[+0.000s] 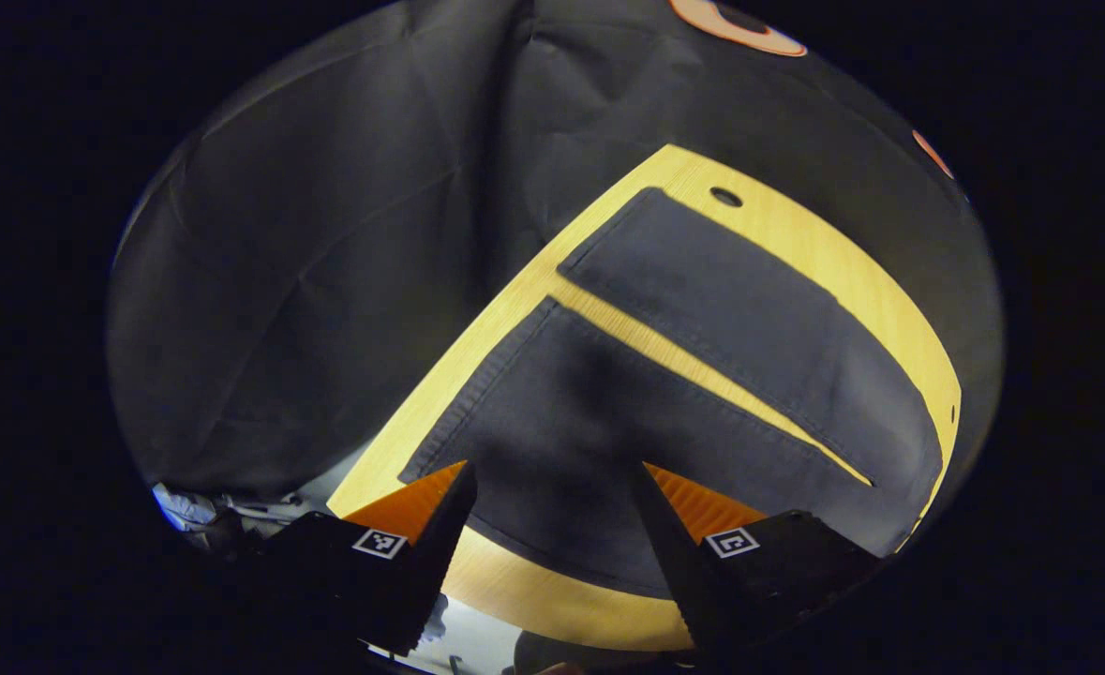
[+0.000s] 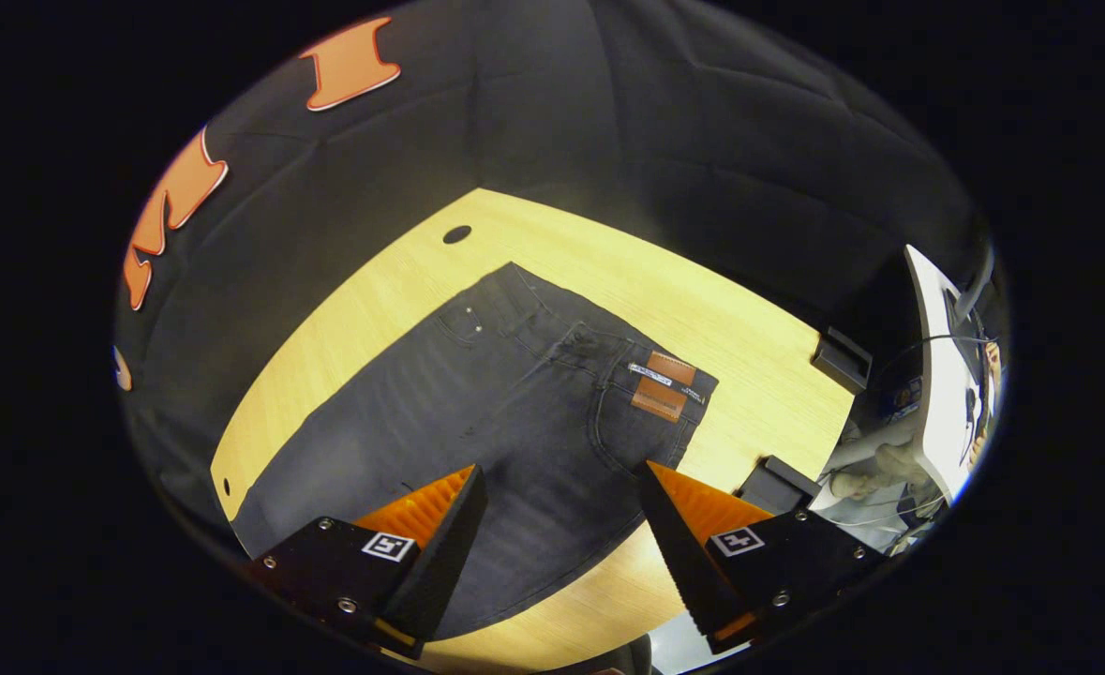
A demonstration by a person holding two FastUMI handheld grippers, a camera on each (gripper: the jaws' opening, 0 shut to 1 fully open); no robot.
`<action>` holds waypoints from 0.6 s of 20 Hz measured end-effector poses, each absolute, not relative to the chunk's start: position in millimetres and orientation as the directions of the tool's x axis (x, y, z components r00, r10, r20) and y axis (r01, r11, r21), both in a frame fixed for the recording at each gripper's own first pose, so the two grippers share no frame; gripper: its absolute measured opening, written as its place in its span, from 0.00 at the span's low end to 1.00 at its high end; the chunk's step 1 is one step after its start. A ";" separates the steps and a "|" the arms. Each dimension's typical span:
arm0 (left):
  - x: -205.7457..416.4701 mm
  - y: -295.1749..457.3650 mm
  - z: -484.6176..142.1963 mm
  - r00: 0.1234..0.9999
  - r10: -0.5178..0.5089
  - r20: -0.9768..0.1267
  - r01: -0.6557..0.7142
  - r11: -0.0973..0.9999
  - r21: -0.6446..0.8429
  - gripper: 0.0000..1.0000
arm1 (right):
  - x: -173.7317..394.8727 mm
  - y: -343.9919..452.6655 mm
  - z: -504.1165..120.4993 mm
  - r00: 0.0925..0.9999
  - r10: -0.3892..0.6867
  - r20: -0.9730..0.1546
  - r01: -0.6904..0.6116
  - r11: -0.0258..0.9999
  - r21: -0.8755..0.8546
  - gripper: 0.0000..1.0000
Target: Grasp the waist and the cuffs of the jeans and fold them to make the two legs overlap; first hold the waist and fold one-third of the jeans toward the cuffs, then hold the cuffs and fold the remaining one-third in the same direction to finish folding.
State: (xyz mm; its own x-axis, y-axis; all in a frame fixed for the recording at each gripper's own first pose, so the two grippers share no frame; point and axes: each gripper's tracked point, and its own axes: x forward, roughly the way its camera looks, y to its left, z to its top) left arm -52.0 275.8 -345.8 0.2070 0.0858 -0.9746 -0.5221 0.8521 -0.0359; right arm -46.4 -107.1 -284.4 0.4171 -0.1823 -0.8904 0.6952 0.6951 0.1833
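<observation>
While both grippers, left gripper (image 1: 552, 525) and right gripper (image 2: 561, 525), hover with jaws apart, the jeans (image 2: 515, 412) look heavy, limp denim; pinch thick waist (image 2: 599, 352) and cuffs (image 1: 477, 394)

Both views look down on the jeans (image 1: 664, 375) (image 2: 515, 412), from opposite ends.

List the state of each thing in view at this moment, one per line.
jeans: spread flat on the table, unfolded, legs apart
left gripper: open, above the cuffs, holding nothing
right gripper: open, above the waist end, holding nothing
table: bearing the jeans
</observation>
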 end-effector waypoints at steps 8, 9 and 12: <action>-74.8 273.3 -367.6 -0.049 -0.056 -0.997 -0.712 0.702 -0.005 1.00 | -60.2 -123.9 -328.9 0.275 -0.068 -0.959 0.741 0.651 0.167 0.99; -78.2 271.7 -370.7 -0.060 -0.082 -0.995 -0.738 0.675 -0.011 1.00 | -61.4 -124.4 -332.1 0.267 -0.053 -0.962 0.754 0.634 0.174 0.98; -74.8 279.6 -369.2 -0.080 -0.105 -0.991 -0.786 0.618 -0.002 0.98 | -60.9 -126.9 -342.2 0.242 -0.018 -0.970 0.788 0.587 0.186 0.98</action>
State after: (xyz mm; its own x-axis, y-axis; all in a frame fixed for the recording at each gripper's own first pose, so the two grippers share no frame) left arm -74.8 279.6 -369.2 -0.0802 -0.1048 -0.9913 -0.7859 0.6183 -0.0018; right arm -60.9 -126.9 -342.2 0.2423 -0.0177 -0.9700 0.7883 0.5865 0.1862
